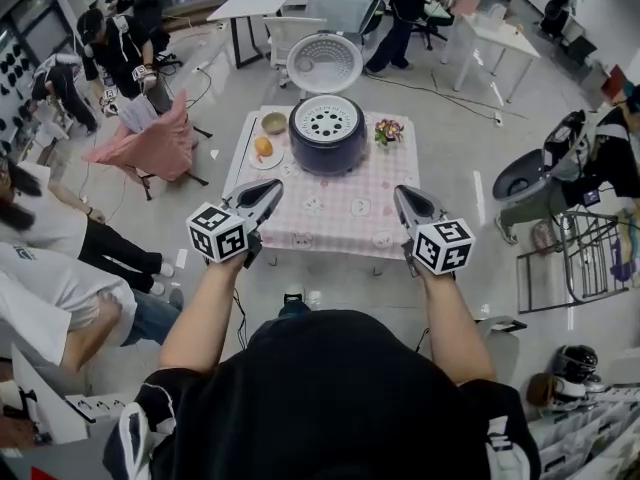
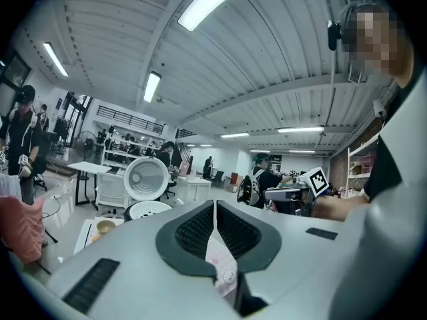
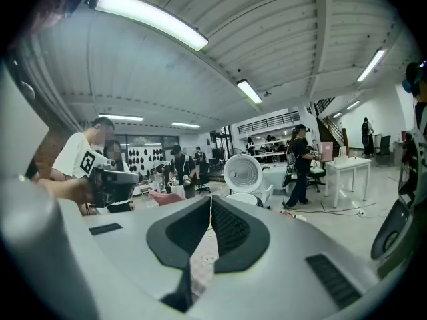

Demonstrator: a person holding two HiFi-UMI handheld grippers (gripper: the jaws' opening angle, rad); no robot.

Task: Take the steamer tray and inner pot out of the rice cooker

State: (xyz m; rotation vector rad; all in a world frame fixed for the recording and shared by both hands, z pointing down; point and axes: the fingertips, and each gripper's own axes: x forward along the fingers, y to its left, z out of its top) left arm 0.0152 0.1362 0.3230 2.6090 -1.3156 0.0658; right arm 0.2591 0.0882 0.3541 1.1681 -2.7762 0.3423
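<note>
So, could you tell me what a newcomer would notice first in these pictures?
The dark rice cooker stands open on the far half of the pink-checked table, its lid up and the white perforated steamer tray sitting in its top. Nearer the person, the left gripper and right gripper, both shut and empty, point toward it from either side.

Large lab hall, white worktables (image 1: pixel 252 5), ceiling strip lights (image 2: pixel 212 2), several people (image 1: pixel 120 53)

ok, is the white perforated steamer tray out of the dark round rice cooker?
No, the steamer tray sits inside the open rice cooker.
</note>
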